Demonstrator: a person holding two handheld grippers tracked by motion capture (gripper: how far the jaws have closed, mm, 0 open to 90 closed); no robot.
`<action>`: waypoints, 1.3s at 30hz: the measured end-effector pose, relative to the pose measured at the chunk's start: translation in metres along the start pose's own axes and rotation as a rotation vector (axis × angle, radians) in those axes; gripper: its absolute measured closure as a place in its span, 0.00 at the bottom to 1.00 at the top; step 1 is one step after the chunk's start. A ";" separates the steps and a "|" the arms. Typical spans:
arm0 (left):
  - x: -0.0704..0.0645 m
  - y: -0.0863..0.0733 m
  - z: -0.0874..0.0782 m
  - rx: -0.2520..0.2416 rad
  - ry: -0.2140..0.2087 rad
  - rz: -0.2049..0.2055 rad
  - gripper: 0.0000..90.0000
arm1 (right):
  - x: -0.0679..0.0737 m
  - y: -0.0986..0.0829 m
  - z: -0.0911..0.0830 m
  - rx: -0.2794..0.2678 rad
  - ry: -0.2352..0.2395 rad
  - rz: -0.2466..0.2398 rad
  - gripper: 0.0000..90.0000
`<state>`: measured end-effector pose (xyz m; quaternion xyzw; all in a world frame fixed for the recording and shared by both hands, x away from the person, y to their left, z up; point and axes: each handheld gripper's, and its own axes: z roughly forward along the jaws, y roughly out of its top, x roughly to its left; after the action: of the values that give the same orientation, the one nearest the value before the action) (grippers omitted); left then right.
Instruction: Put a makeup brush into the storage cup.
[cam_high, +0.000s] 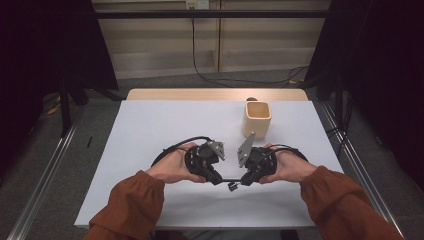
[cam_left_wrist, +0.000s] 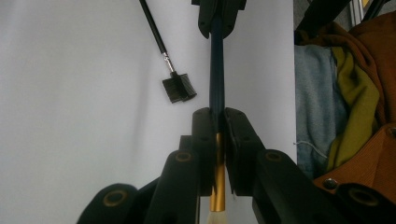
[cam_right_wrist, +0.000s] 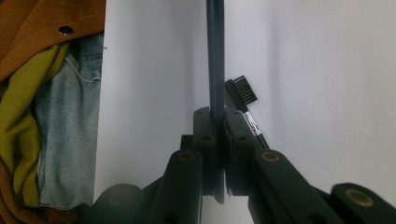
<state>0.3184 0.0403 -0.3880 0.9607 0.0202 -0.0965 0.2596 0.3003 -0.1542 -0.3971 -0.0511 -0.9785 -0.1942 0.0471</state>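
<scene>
Dark blue brush (cam_left_wrist: 216, 70) clamped at both ends, held level just above the white tabletop (cam_high: 150, 130) near the front edge, between the two hands. Slim straight handle, glossy dark blue, gold metal ferrule and pale bristle tuft at the left gripper's end.

Left gripper (cam_left_wrist: 218, 122) jaws pressed together on the handle just ahead of the ferrule, only the handle's width between the pads. Matte black plastic jaws, brass-coloured pivot pins. In the high view at (cam_high: 216, 176), grey three-cornered plate on top, black cable looping behind.

Right gripper (cam_right_wrist: 217, 122) jaws likewise squeezed on the handle's other end, no visible slack. Same black jaws, brass pins. In the high view at (cam_high: 246, 179), tips facing the left gripper's, grey plate tilted up. Also seen far up the handle in the left gripper view.

Small black spoolie-comb brush (cam_left_wrist: 175, 84) lying flat on the table just beside the held brush, not touching it as far as can be told. Thin black stick, short silver collar, squat block head with stiff dark bristles on one side and comb teeth on the other. Seen again at (cam_right_wrist: 240, 95), partly behind the right jaw.

Beige square cup (cam_high: 256, 119) upright toward the far right of the table, rounded corners, smooth matte walls, well apart from the grippers.

Rust corduroy sleeves (cam_high: 132, 202) entering from the bottom.
</scene>
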 end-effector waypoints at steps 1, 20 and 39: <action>0.000 0.000 0.000 -0.002 -0.004 0.001 0.93 | 0.000 0.000 0.000 0.001 0.001 -0.001 0.95; 0.006 -0.005 0.000 -0.069 0.035 -0.061 0.57 | -0.001 -0.004 0.000 0.000 0.012 0.024 0.95; 0.007 -0.015 -0.006 -0.178 0.114 -0.122 0.06 | -0.005 -0.011 -0.003 -0.018 -0.003 0.059 0.95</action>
<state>0.3255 0.0563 -0.3916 0.9348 0.1018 -0.0550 0.3359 0.3041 -0.1658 -0.3991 -0.0807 -0.9748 -0.2016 0.0508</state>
